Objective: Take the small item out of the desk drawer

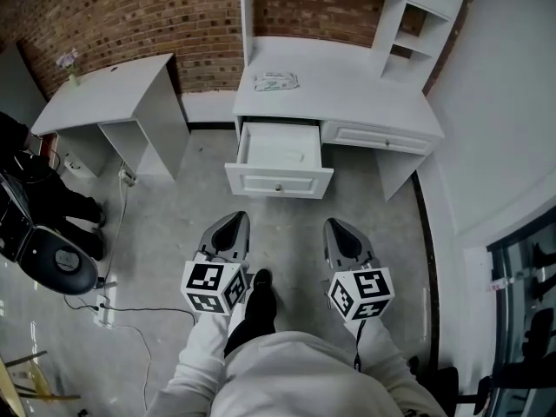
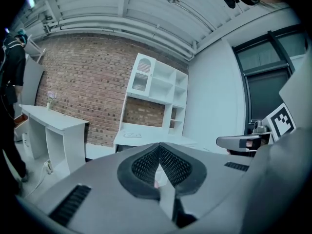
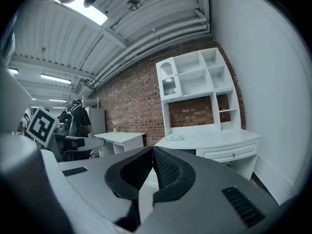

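The white desk [image 1: 347,85] has its left drawer [image 1: 278,181] pulled out. The drawer's inside looks bare and white from the head view. A small flat white-and-green packet [image 1: 276,81] lies on the desktop behind the drawer; it also shows as the packet [image 2: 130,135] and the packet [image 3: 174,138] in the gripper views. My left gripper [image 1: 233,219] and right gripper [image 1: 335,225] hang side by side above the floor, short of the drawer front. The left gripper [image 2: 158,146] is shut with nothing held, and so is the right gripper [image 3: 152,149].
A second white desk [image 1: 113,94] stands to the left against the brick wall. A person in dark clothes [image 1: 39,189] and a black chair [image 1: 61,263] are at the far left. Cables [image 1: 122,309] trail on the floor. The right drawer [image 1: 378,137] is closed.
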Tool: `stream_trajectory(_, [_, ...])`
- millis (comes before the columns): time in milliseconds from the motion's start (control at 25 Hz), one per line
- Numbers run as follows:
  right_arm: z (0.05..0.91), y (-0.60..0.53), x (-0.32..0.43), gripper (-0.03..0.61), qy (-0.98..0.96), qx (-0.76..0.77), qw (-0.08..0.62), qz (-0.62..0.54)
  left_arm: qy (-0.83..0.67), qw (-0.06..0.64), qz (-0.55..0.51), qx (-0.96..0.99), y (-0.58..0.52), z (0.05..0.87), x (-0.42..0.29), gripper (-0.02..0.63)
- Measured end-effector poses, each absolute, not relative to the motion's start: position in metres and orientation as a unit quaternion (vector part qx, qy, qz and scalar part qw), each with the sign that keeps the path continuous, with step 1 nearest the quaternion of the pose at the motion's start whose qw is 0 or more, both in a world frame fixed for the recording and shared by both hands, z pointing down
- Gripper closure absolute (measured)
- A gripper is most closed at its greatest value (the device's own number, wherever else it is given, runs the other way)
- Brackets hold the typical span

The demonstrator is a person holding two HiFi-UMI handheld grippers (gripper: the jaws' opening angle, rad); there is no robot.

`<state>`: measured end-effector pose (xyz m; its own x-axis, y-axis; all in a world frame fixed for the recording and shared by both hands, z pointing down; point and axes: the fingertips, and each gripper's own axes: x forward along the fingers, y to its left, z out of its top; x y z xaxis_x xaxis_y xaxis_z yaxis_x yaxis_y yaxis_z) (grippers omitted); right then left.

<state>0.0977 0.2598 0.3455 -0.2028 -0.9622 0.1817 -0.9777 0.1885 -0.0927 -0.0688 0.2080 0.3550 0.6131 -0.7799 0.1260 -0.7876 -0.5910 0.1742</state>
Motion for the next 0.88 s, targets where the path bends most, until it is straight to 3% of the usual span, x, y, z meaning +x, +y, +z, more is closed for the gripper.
stream_trajectory(400, [0.344,0.149,0.093,0.545,-0.757,0.644,0.045,0.098,-0.426,0.121,0.022,0.896,0.095,0.361,-0.072,0.597])
stream_trajectory(560, [0.348,0.113,0.087,0.483,-0.757,0.642,0.056,0.104,-0.421,0.127,0.026,0.898,0.057,0.365,-0.078,0.597])
stream_trajectory(880, [0.355,0.057,0.076,0.451,-0.765,0.630,0.061,0.118,-0.410,0.132,0.028,0.902,-0.004,0.370,-0.080,0.597])
